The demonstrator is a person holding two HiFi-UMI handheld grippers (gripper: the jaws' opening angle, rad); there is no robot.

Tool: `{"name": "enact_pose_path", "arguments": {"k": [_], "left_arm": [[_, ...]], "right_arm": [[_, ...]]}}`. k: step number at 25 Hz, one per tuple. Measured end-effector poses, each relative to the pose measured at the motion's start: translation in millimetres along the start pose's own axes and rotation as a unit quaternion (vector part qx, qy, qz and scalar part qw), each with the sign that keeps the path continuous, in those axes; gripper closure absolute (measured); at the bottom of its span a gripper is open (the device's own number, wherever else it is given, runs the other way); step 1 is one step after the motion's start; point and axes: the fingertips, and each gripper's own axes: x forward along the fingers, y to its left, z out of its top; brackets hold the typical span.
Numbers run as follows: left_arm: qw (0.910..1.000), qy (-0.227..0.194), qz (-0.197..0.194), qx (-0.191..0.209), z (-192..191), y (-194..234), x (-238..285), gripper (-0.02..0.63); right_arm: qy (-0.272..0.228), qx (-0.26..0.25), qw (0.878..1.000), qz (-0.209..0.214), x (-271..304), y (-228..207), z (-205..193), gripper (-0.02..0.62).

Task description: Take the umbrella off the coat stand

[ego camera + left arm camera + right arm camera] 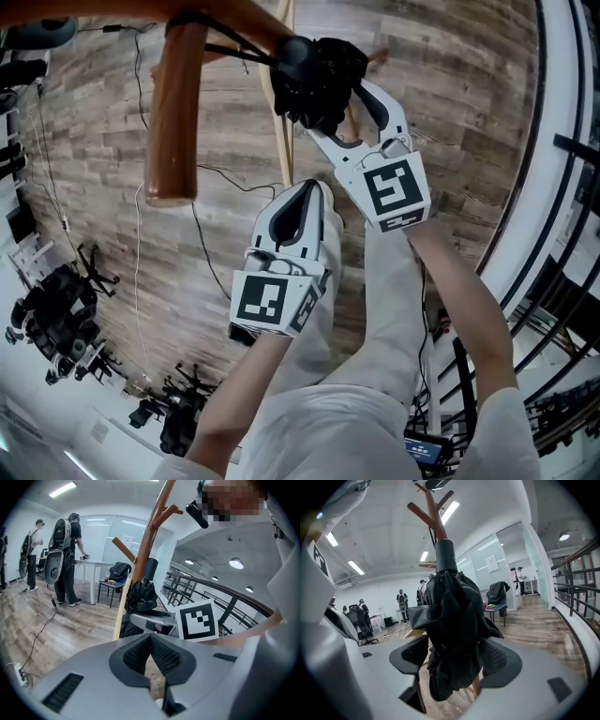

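Note:
A folded black umbrella (452,620) hangs on the wooden coat stand (433,515), its grey handle end pointing up. My right gripper (454,660) is open wide, with the umbrella's bunched fabric between the two pads; the fabric brushes the right-hand pad. From the head view, the right gripper (342,108) reaches up to the umbrella (319,80) beside a thick wooden peg (175,112). My left gripper (307,192) is lower and nearer to me, shut and holding nothing. In the left gripper view its pads (150,641) meet, and the umbrella (140,595) hangs ahead on the stand (150,541).
A railing (576,597) curves along the right. People with backpacks (65,559) stand by a table, and a chair carrying a bag (119,571) is behind the stand. Cables and black equipment (56,319) lie on the wood floor at left.

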Motion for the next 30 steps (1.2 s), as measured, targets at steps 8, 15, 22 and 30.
{"name": "enact_pose_path", "arguments": {"k": [8, 15, 22, 30], "left_arm": [[1.0, -0.006, 0.004, -0.001, 6, 5, 2, 0.586], [0.9999, -0.01, 0.005, -0.011, 6, 1, 5, 0.586], [0.9996, -0.012, 0.009, -0.023, 7, 7, 5, 0.586], [0.9996, -0.013, 0.009, -0.024, 21, 11, 2, 0.586]], "right_arm": [[0.002, -0.043, 0.999, -0.01, 19, -4, 1, 0.275], [-0.002, -0.028, 1.0, -0.012, 23, -3, -1, 0.286], [0.014, -0.035, 0.999, 0.006, 22, 0, -1, 0.325], [0.034, -0.034, 0.999, 0.009, 14, -1, 2, 0.328]]}}
